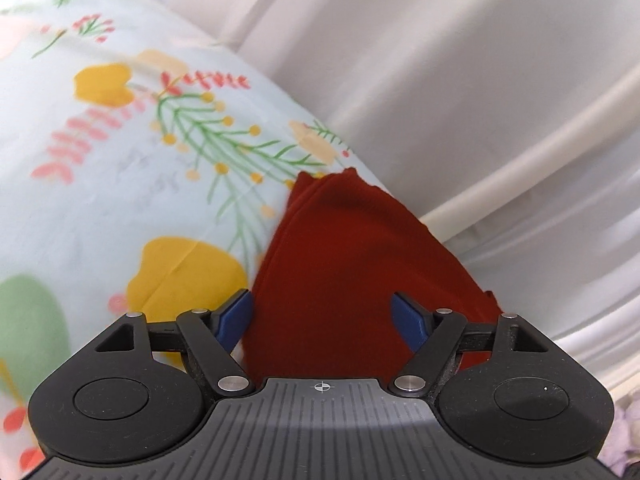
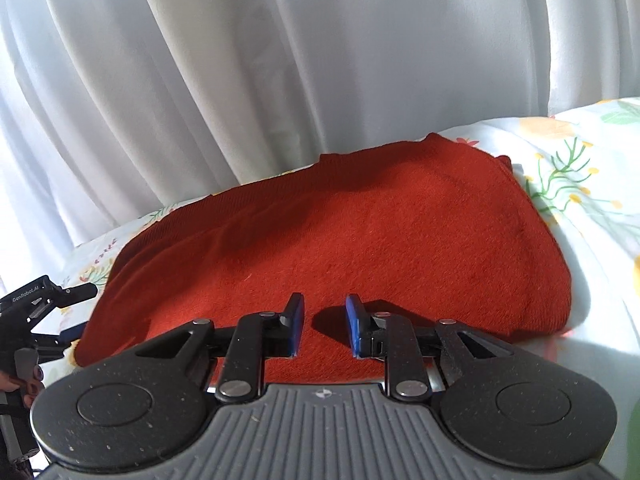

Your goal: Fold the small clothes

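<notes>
Red garment (image 2: 328,240) folded near sheet (image 1: 100,200) edge by curtain (image 2: 240,60); left jaws wide, right narrow, both empty.

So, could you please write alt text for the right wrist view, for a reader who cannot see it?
A folded rust-red garment lies on a floral bedsheet, with white curtains behind. The right gripper hovers over its near edge, blue-padded fingers slightly apart and holding nothing. The left gripper shows at the left edge.

A floral bedsheet (image 2: 592,200) (pale, flowered) carries the folded red garment (image 2: 340,240).
</notes>
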`<state>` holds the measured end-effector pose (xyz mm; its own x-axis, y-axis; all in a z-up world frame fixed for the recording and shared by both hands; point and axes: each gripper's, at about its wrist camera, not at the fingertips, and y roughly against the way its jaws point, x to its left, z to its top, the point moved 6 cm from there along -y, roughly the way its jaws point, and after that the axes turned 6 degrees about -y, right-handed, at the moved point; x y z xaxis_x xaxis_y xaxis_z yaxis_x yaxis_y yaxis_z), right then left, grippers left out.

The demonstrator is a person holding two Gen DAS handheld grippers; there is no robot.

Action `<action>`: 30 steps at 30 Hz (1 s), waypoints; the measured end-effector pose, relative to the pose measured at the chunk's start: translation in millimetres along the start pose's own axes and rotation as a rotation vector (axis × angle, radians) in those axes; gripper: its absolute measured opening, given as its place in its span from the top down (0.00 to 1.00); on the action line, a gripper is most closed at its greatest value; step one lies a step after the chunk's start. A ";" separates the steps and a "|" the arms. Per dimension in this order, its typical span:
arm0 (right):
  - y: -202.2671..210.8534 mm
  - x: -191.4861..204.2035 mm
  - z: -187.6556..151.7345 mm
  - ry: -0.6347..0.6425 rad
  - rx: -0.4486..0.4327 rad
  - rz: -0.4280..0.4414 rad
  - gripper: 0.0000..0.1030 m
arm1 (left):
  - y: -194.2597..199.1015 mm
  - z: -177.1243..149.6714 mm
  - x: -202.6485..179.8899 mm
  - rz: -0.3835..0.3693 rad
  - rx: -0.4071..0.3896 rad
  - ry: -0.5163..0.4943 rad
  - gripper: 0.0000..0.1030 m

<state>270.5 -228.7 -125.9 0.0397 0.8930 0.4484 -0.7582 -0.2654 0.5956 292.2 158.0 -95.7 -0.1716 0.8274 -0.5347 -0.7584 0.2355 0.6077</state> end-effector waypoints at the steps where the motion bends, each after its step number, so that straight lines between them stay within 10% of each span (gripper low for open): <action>1: 1.4 3.1 -1.9 0.005 0.004 0.007 0.79 | 5.3 -2.4 1.7 -0.013 0.001 0.017 0.22; 14: -28.8 82.6 -18.6 0.174 0.085 0.158 0.79 | -20.2 -2.3 24.5 -0.189 0.083 0.256 0.23; 24: -75.5 147.4 -29.0 0.304 0.098 0.182 0.83 | -50.7 12.1 27.4 -0.158 0.124 0.244 0.74; 30: -87.6 148.4 -31.9 0.310 0.097 0.166 0.83 | -50.0 10.4 32.9 -0.178 0.114 0.277 0.81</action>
<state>322.0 -61.3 -132.8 -0.2894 0.8986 0.3300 -0.6717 -0.4362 0.5988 331.1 178.8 -137.6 -0.2184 0.6023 -0.7678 -0.7195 0.4322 0.5437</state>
